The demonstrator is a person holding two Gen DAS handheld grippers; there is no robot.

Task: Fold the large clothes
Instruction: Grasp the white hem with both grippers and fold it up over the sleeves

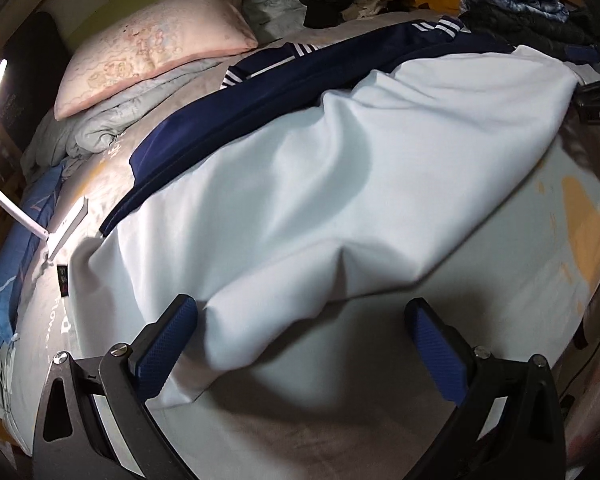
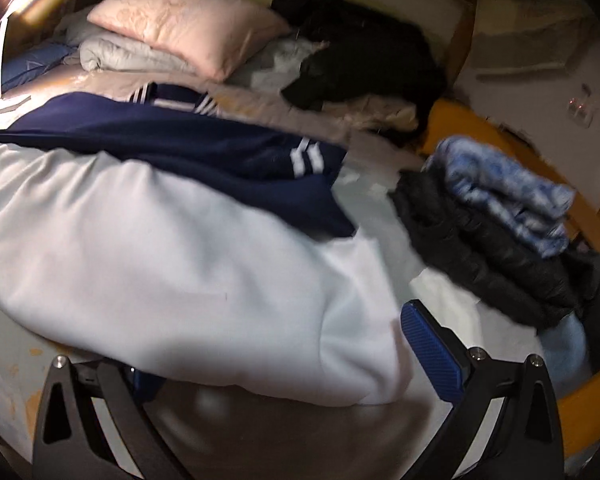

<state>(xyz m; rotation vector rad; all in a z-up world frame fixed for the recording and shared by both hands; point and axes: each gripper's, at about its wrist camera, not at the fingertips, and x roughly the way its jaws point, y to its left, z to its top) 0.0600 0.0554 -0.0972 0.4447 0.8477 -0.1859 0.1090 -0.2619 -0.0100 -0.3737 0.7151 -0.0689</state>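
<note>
both grippers are spread wide and hold nothing. left gripper (image 1: 300,340) hovers low over the near edge of the bed sheet (image 1: 500,272), its blue pads (image 1: 168,344) apart, with a corner of the white garment (image 1: 320,200) lying against the inner face of one pad but not pinched. right gripper (image 2: 276,364) sits at the other near end of the same garment (image 2: 160,260); one blue pad (image 2: 432,348) shows clearly beside the cloth, while the opposite pad is mostly buried under a fold, so the cloth lies between the jaws without being clamped. this large piece, white with a navy section (image 1: 260,92) and white stripes, is spread across the middle of the bed, rumpled rather than flat. behind it lie a pink pillow (image 1: 156,48), a heap of dark clothes (image 2: 364,52), and a stack of dark and blue folded items (image 2: 500,216) close to the garment's right end. likely risks, as a judgement: closing on a single loose layer could drag the cloth into a bunch instead of a clean fold; trapped wrinkles would set a crooked crease; and a wide sweep on the right could knock the nearby stack. the right view is blurred, so fine detail there is uncertain.
</note>
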